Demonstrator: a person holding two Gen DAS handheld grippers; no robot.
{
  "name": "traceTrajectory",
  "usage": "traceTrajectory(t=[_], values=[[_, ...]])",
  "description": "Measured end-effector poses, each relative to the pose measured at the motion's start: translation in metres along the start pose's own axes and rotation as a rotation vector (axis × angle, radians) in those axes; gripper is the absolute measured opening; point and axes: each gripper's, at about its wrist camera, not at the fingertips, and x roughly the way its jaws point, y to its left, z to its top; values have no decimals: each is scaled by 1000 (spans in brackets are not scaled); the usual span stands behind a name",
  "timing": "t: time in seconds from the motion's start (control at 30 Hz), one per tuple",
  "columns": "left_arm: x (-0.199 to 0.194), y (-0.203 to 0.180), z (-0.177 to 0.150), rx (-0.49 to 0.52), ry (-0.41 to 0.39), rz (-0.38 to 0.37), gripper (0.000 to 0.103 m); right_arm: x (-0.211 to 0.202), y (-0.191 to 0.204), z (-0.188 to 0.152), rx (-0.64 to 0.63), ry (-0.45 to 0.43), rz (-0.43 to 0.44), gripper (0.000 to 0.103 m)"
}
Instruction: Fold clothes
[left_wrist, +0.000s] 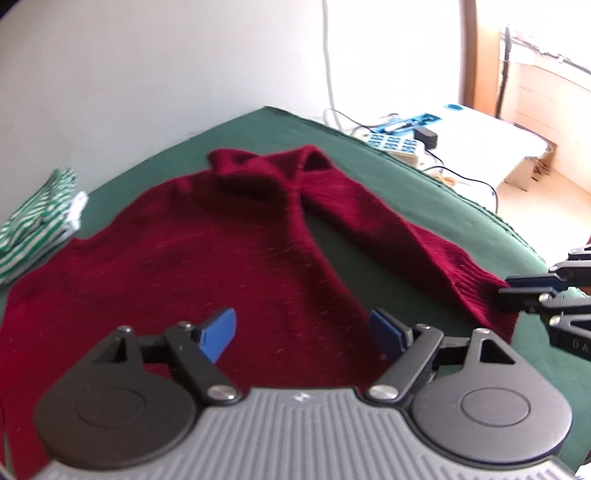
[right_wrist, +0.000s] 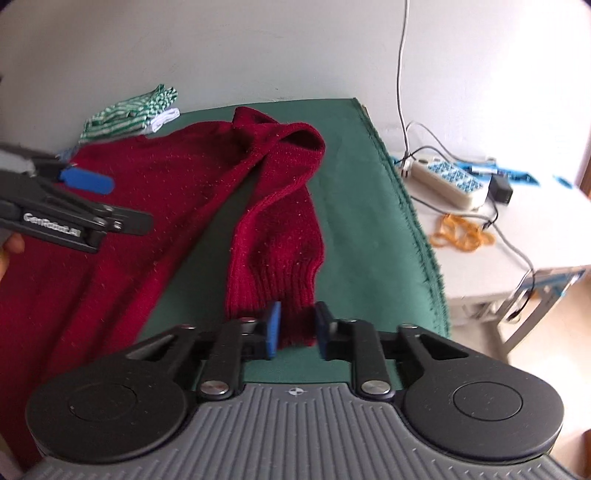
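A dark red knit sweater (left_wrist: 207, 258) lies spread on the green table cover (left_wrist: 424, 192). Its right sleeve (right_wrist: 277, 236) runs down toward the near edge. My right gripper (right_wrist: 297, 328) is shut on the sleeve's ribbed cuff (right_wrist: 295, 317), with the cuff pinched between the blue pads; it also shows at the right edge of the left wrist view (left_wrist: 517, 291). My left gripper (left_wrist: 303, 332) is open and empty, hovering over the sweater's body; it also shows in the right wrist view (right_wrist: 96, 199).
A folded green-and-white striped garment (left_wrist: 37, 225) lies at the far left of the cover (right_wrist: 354, 206). Right of the cover a white desk holds a power strip (right_wrist: 447, 181), cables and orange rubber bands (right_wrist: 461, 232). A white wall stands behind.
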Motion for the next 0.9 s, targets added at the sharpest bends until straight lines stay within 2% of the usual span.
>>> traceTrajectory(t=[0.1, 0.17, 0.3, 0.43, 0.53, 0.6, 0.67, 0.77, 0.9], values=[[15, -6, 10, 15, 9, -3, 76, 0, -11, 4, 26, -3, -21, 6], [26, -8, 19, 33, 12, 0, 76, -2, -22, 9, 42, -33, -71, 6], [48, -12, 35, 68, 17, 6, 74, -4, -49, 32, 63, -113, -153, 6], [77, -5, 57, 68, 42, 16, 67, -8, -73, 65, 44, -213, -241, 6], [94, 1, 68, 59, 65, 29, 55, -14, -89, 95, 34, -293, -285, 6], [102, 6, 74, 31, 74, 9, 46, -17, -100, 117, 23, -343, -302, 6], [108, 11, 78, -10, 82, -22, 25, -16, -109, 141, 1, -387, -326, 6], [113, 17, 81, -68, 84, -50, 3, -11, -123, 177, -21, -445, -356, 6], [110, 19, 83, -106, 61, -81, 2, -1, -139, 219, 10, -500, -378, 6]])
